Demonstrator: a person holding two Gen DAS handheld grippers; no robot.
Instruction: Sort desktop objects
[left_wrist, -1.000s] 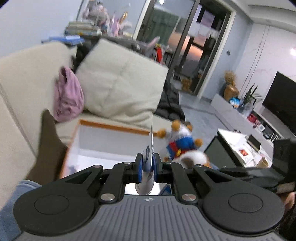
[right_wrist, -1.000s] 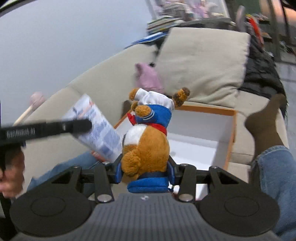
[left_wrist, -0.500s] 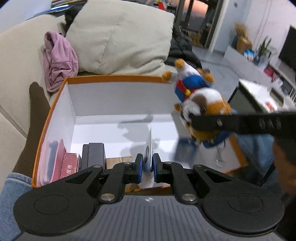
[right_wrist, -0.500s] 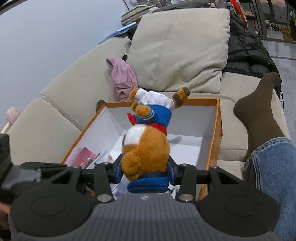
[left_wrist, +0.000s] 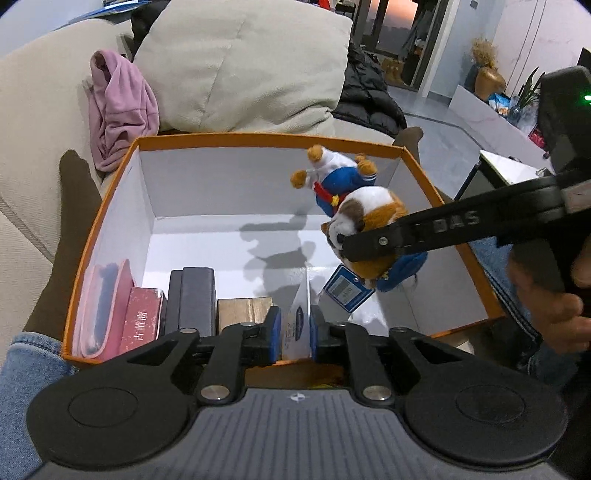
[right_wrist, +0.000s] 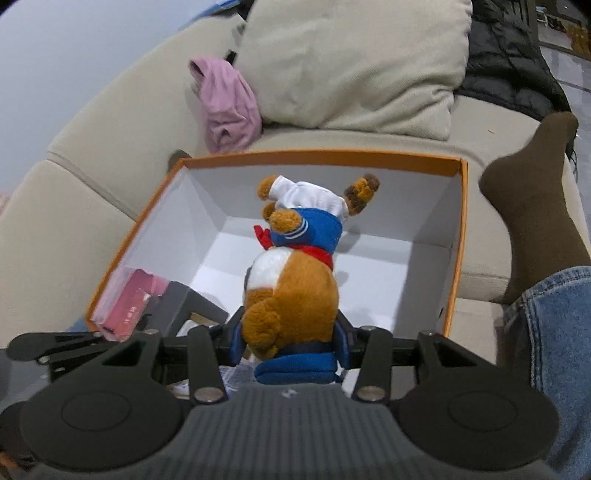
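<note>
An orange-rimmed white box (left_wrist: 258, 138) (right_wrist: 325, 157) rests on a beige sofa. My left gripper (left_wrist: 294, 332) hangs over the box's near edge and its jaws are opening. A thin white packet (left_wrist: 297, 314) stands upright between the pads, with a gap showing on its left side. My right gripper (right_wrist: 290, 343) is shut on a brown plush toy in a blue sailor suit (right_wrist: 291, 288) (left_wrist: 369, 206), held head down above the right half of the box. One of its fingers (left_wrist: 406, 232) crosses the left wrist view.
A pink pouch (left_wrist: 99, 306), a red box (left_wrist: 142, 325), a dark case (left_wrist: 194, 295) and a brown block (left_wrist: 243, 308) line the box's near left side. A person's socked feet (right_wrist: 532, 206) (left_wrist: 74, 206) flank the box. A pink cloth (left_wrist: 118, 110) and a cushion (left_wrist: 243, 66) lie behind.
The left gripper came down to the box's near edge and its jaws have spread away from the packet. The right gripper carried the plush toy over the box.
</note>
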